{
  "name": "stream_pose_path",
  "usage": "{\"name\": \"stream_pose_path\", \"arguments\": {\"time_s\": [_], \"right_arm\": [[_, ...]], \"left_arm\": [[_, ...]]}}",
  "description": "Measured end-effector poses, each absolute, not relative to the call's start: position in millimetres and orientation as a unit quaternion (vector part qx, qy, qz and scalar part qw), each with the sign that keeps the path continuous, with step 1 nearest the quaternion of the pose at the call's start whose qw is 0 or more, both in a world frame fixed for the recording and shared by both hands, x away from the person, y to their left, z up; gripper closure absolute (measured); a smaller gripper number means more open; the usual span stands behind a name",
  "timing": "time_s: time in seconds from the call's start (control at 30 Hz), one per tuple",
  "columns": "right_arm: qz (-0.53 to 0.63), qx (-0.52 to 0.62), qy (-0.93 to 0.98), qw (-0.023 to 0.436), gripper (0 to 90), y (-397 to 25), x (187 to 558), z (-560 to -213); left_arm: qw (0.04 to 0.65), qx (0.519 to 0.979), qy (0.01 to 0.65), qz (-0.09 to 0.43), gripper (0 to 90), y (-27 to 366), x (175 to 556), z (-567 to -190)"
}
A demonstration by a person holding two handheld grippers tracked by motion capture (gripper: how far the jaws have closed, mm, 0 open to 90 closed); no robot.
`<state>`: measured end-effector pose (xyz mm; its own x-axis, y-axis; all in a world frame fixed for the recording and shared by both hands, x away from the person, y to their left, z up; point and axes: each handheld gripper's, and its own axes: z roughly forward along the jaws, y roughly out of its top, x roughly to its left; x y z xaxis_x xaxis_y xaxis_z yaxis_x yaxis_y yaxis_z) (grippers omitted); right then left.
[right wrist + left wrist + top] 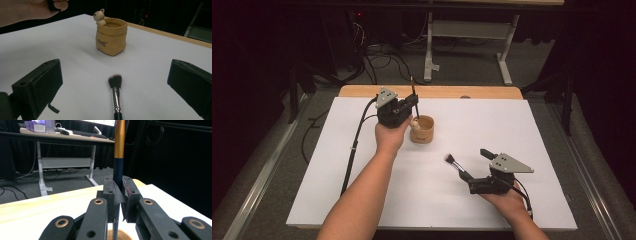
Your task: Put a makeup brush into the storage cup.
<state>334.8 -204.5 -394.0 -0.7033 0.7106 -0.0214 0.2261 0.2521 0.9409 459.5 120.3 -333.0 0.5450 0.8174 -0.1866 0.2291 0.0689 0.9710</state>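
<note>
The left gripper was clamped on a slim upright brush handle, dark below and gold above; that handle stood vertical between the jaws, directly over the tan pouch-shaped cup with a small bear figure on its rim; the cup's brim showed just beneath the jaws in the left gripper view. The right gripper stood released, its jaws spread wide on either side of a makeup brush lying flat on the white sheet; the brush's long axis ran straight ahead of that gripper, bristles away from it and toward the cup, handle end nearest. The right hand was much the nearer to it; a grasp there probably needed only a short advance and a squeeze across the ferrule.
</note>
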Motion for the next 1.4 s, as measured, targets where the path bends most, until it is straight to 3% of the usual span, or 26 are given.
{"name": "stream_pose_path", "arguments": {"time_s": [1.4], "right_arm": [[0.528,0.311,0.758,0.222,1.8,-203.2,334.4,-394.8]], "left_arm": [[0.563,0.66,0.439,0.233,83.0,117.3,467.3,-373.1]]}}
